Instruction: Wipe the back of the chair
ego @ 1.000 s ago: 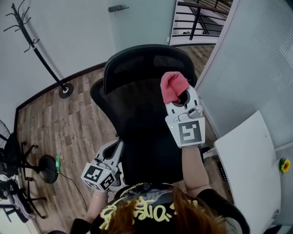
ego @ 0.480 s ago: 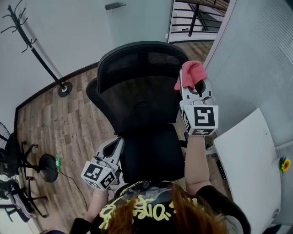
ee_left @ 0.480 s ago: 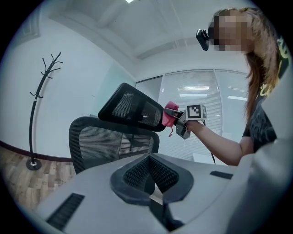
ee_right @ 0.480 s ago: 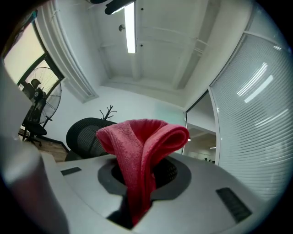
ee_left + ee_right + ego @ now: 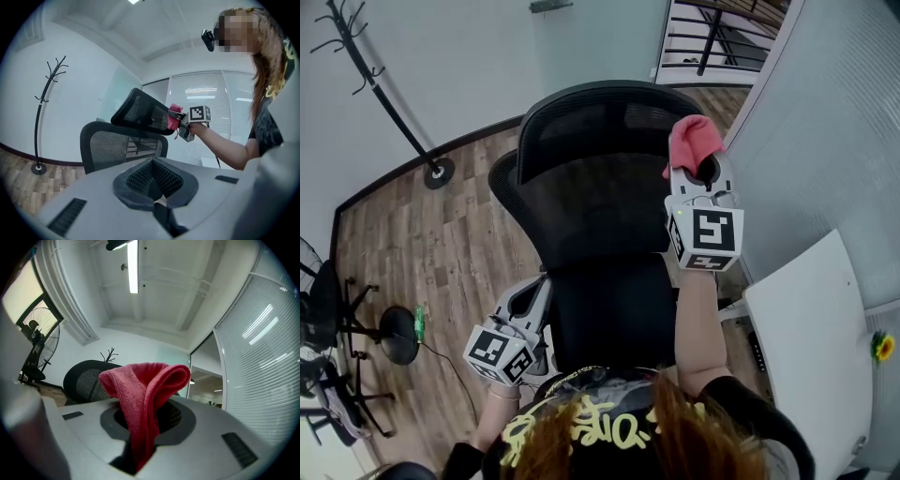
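Looking down, the head view shows the right gripper (image 5: 697,171) holding a red cloth (image 5: 694,141) at the right end of the headrest (image 5: 600,117) of the black mesh chair (image 5: 581,202). The left gripper (image 5: 534,298) hangs low at the chair's left side, and a white table (image 5: 811,328) stands off to the right. The left gripper view shows its jaws pressed together with nothing between them, pointed at the chair from the side. The right gripper view shows its jaws clenched on the cloth, which stands folded up out of them with the chair behind.
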`<state>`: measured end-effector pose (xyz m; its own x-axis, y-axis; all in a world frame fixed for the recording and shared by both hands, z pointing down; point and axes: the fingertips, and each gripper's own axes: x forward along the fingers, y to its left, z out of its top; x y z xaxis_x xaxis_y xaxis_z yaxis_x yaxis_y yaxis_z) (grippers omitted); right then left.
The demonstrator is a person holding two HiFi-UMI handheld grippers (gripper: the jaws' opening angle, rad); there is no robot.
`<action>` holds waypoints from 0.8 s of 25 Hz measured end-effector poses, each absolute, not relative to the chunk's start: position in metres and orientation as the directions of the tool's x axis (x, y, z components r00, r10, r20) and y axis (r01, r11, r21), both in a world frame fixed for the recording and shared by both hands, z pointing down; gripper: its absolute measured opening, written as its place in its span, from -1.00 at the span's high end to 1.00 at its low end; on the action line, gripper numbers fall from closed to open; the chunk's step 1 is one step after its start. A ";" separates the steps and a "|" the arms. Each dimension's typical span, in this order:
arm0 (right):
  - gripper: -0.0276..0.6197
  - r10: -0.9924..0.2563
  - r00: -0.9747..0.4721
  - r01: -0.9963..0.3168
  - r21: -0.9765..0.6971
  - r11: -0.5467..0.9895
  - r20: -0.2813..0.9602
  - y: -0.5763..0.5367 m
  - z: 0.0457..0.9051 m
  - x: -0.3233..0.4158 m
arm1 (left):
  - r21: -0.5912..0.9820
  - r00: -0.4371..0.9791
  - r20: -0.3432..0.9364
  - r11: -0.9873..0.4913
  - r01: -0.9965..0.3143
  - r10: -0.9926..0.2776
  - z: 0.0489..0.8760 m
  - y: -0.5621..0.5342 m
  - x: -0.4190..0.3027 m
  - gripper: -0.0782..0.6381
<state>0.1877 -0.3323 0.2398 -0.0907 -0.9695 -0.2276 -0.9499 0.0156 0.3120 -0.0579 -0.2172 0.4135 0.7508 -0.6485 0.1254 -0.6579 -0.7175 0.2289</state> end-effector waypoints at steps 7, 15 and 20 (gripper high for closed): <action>0.69 -0.967 -0.107 -0.957 0.289 0.037 -0.231 -0.339 0.242 0.173 | 0.229 0.751 0.112 -0.718 -0.657 -0.651 0.413 -0.221 -0.063 0.80; 0.69 -0.962 -0.130 -0.963 0.261 0.065 -0.240 -0.350 0.243 0.150 | 0.236 0.746 0.107 -0.712 -0.662 -0.658 0.415 -0.223 -0.075 0.80; 0.69 -0.955 -0.161 -0.962 0.256 0.095 -0.249 -0.356 0.242 0.126 | 0.234 0.734 0.105 -0.701 -0.674 -0.671 0.415 -0.224 -0.087 0.80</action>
<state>0.1263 -0.3557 0.2417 -0.1606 -0.9552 -0.2488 -0.9619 0.0949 0.2564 -0.0875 -0.2244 0.4147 0.7343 -0.6706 0.1050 -0.6737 -0.7011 0.2337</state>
